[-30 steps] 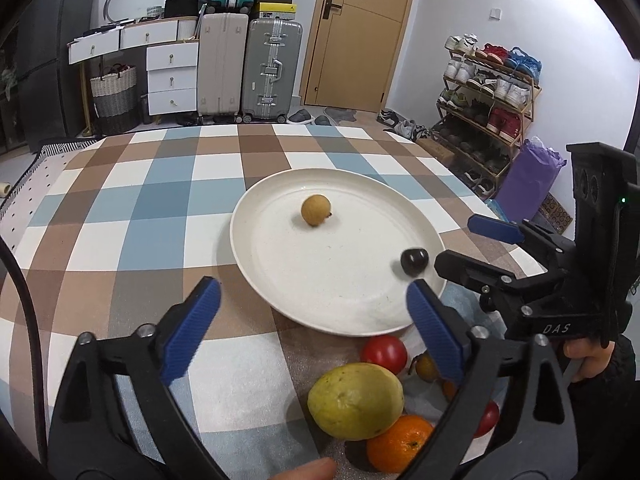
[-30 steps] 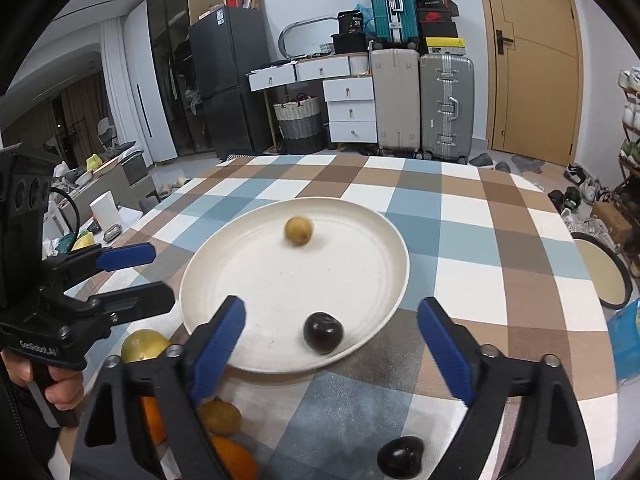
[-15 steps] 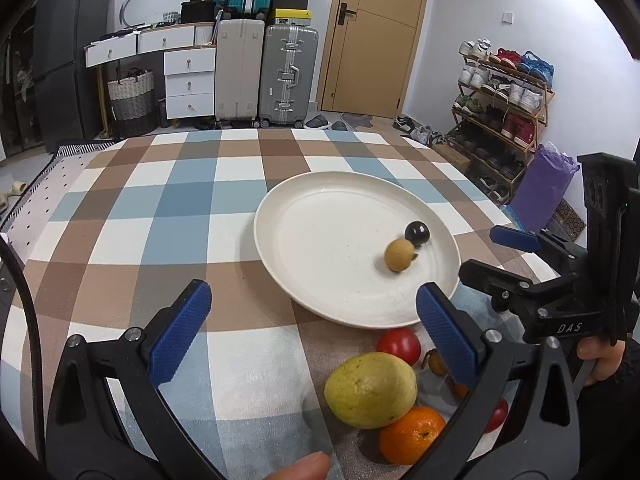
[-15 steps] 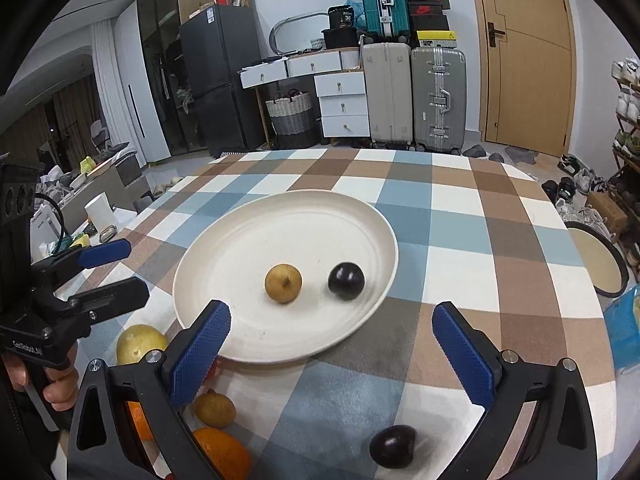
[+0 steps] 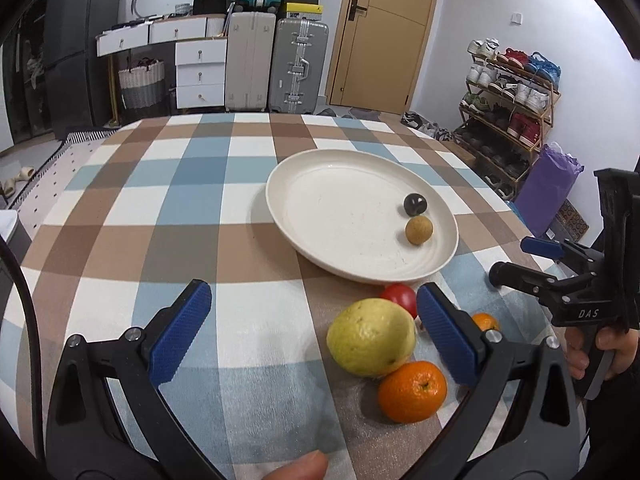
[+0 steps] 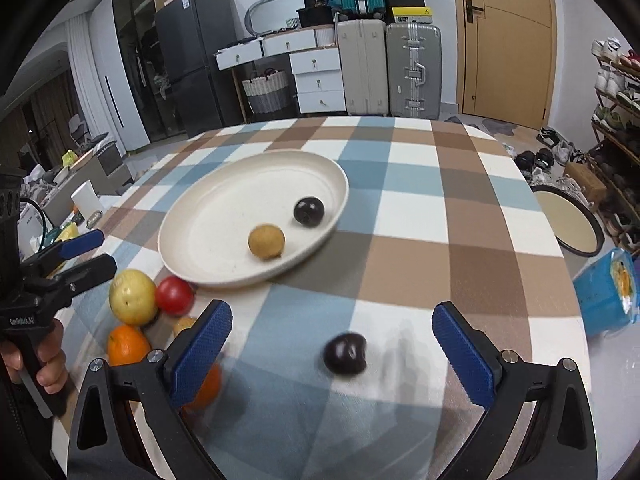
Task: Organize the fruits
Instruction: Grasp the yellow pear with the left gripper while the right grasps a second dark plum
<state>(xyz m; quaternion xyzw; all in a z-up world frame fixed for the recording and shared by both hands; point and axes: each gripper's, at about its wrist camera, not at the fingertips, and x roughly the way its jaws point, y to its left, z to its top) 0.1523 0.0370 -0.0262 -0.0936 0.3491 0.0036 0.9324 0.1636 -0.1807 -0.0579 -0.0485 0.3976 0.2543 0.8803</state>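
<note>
A white plate [image 5: 320,184] [image 6: 224,208] on the checked table holds a dark plum [image 5: 415,204] [image 6: 309,210] and a small brown fruit [image 5: 419,230] [image 6: 266,241]. Near the table's front lie a yellow-green fruit [image 5: 370,337] [image 6: 132,297], a red tomato [image 5: 399,298] [image 6: 174,295] and an orange [image 5: 412,391] [image 6: 128,345]. A second dark plum [image 6: 345,354] lies between my right gripper's [image 6: 332,344] open fingers, untouched. My left gripper [image 5: 316,326] is open and empty, the yellow-green fruit between its fingers.
The right gripper shows in the left wrist view [image 5: 532,260], the left gripper in the right wrist view [image 6: 80,252]. A blue packet [image 6: 608,292] sits at the table's right edge. Suitcases [image 5: 298,64] and a shoe rack [image 5: 508,108] stand beyond the table.
Both grippers have pulled back from the plate toward the loose fruits. The brown fruit and the dark plum have rolled across the plate and now lie side by side.
</note>
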